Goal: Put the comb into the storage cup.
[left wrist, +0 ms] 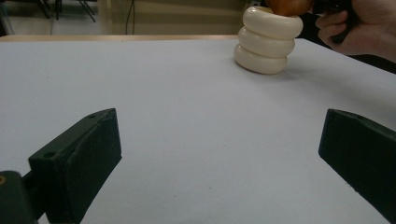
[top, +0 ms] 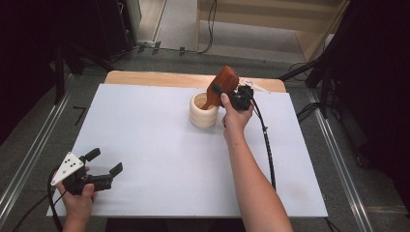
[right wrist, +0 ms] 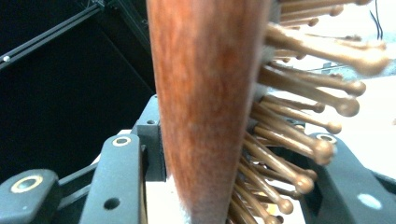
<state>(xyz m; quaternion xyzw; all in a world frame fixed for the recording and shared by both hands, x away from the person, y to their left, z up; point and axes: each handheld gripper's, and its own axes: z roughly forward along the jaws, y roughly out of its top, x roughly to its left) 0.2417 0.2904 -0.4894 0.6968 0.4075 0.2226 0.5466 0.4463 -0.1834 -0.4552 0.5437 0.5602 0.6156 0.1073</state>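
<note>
Toward the far right of the white table (top: 145, 145), the right gripper (top: 231, 93) is clamped on a wooden hairbrush (top: 223, 83), its jaws drawn in tight against the brush head. In the right gripper view the red-brown back of the hairbrush (right wrist: 205, 107) stands between the two black jaws, with the round-tipped wooden bristles (right wrist: 299, 135) fanning off to one side.

The brush's long axis runs on a slant: the broad head is up and to the far right, at the gripper, and the handle points down and to the left into the mouth of a cream ribbed cup (top: 203, 110). That cup sits just left of the right hand (top: 236, 118) and a little below the gripper. The handle end seems to be inside the rim already, though how deep it reaches is hard to tell from the high view.

The left gripper (top: 105, 162) rests at the near left edge, well apart from the cup, jaws spread wide with nothing between them; in its own view the cup (left wrist: 267, 42) stands far off to the right. The right hand is plainly the nearer one, so lowering the brush along its slant falls to it.
</note>
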